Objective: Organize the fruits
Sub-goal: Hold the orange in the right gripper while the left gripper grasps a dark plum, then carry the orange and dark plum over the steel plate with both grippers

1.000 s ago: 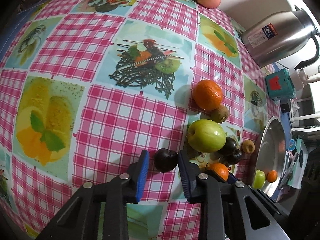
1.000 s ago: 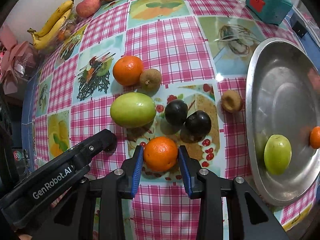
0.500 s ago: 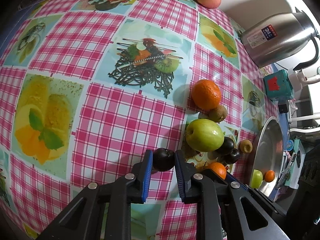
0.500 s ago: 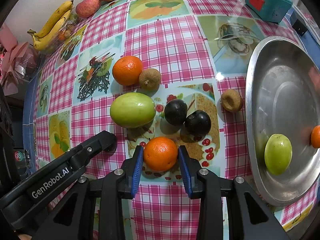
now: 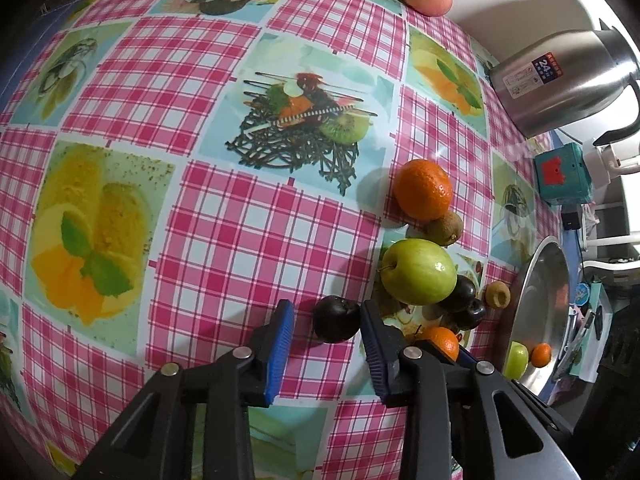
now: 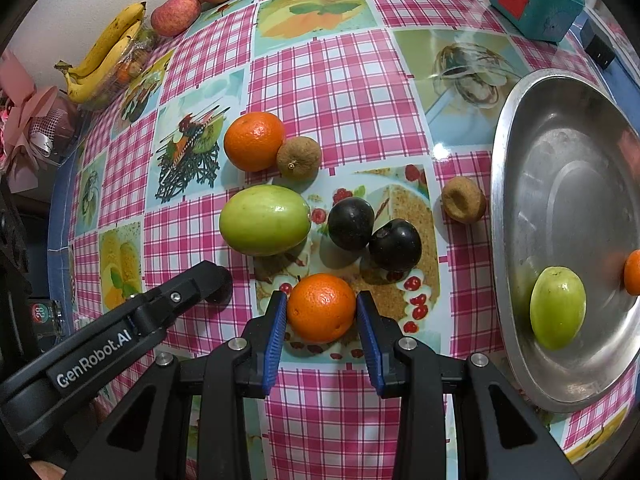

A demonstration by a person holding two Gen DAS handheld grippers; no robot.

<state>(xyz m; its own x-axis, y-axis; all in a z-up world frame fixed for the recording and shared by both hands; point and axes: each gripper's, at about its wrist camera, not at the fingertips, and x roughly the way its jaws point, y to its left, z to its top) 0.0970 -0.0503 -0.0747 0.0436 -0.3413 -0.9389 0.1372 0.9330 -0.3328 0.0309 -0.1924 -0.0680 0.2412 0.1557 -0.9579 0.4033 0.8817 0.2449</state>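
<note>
The left claw (image 5: 326, 330) is seen with its jaws opening around a small dark purple plum (image 5: 335, 319). The plum sits between the blue pads; the right-hand pad is touching or almost touching it, a clear gap shows on the other side, so no real pinch right now. The right claw (image 6: 322, 316) is pinched on a small round orange (image 6: 321, 307), both pads pressed against its sides, and the orange looks to be resting on the bench (image 6: 340, 92) with its pink checked, fruit-print cover.

Everything else is placed relative to the big green apple (image 6: 265, 219): the plum is found just beside it on the left claw's side, the gripped orange just in front of it, two more dark plums (image 6: 374, 234) right next to it toward the shiny steel basin (image 6: 516, 184), and a larger orange (image 6: 253, 141) touching a brown kiwi (image 6: 299, 157) just behind it. A second kiwi (image 6: 464, 205) is parked near the basin rim. Inside the basin a green apple (image 6: 557, 307) and another small orange (image 6: 633, 272) are already sitting.

Handling-wise, the plum is probably light, smooth-skinned and a bit slippery, and easily bruised, so it should be taken across its widest middle with gentle pressure. The orange's dimpled peel should be gripped more forgivingly, firm but slightly springy.
</note>
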